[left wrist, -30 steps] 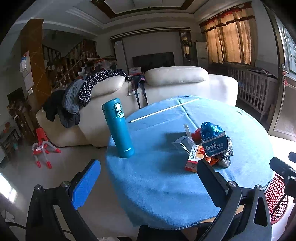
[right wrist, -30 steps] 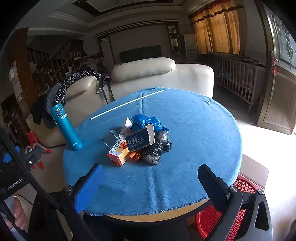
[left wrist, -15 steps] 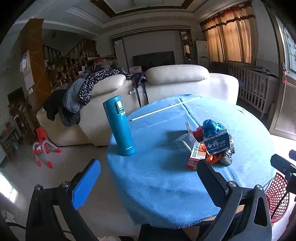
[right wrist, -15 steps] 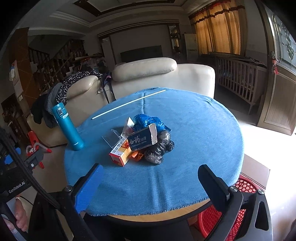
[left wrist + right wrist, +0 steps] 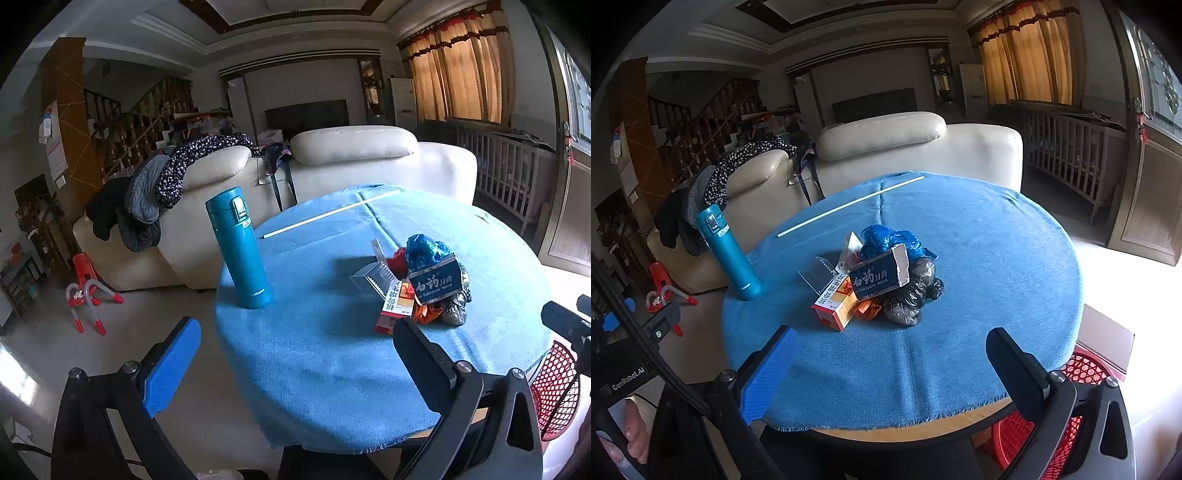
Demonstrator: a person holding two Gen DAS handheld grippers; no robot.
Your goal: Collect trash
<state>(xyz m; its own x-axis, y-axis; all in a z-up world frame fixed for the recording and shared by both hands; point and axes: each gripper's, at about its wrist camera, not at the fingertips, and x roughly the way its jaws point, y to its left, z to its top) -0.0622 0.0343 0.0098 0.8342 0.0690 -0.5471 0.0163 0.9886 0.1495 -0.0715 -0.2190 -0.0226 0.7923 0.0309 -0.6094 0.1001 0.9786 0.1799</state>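
Observation:
A heap of trash lies mid-table on the blue cloth point(image 5: 979, 258): a dark blue toothpaste box point(image 5: 877, 277) point(image 5: 437, 282), an orange-and-white carton point(image 5: 834, 302) point(image 5: 395, 306), a crumpled blue bag point(image 5: 886, 238), a black bag point(image 5: 916, 291) and a clear plastic piece point(image 5: 822, 273). A red mesh basket point(image 5: 1082, 373) point(image 5: 556, 384) stands on the floor at the table's right edge. My right gripper point(image 5: 888, 356) is open, short of the heap, near the table's front edge. My left gripper point(image 5: 295, 350) is open, to the left, with nothing between its fingers.
A teal flask point(image 5: 240, 247) stands upright near the table's left edge. A thin white rod point(image 5: 849, 205) lies across the far side. A cream sofa point(image 5: 354, 162) with clothes draped on it stands behind. A person's hand point(image 5: 635, 432) holds the left gripper's handle.
Both views have drifted slightly; the table and heap sit a little further right and closer in the frames. Nothing on the table has moved and both grippers stay open.

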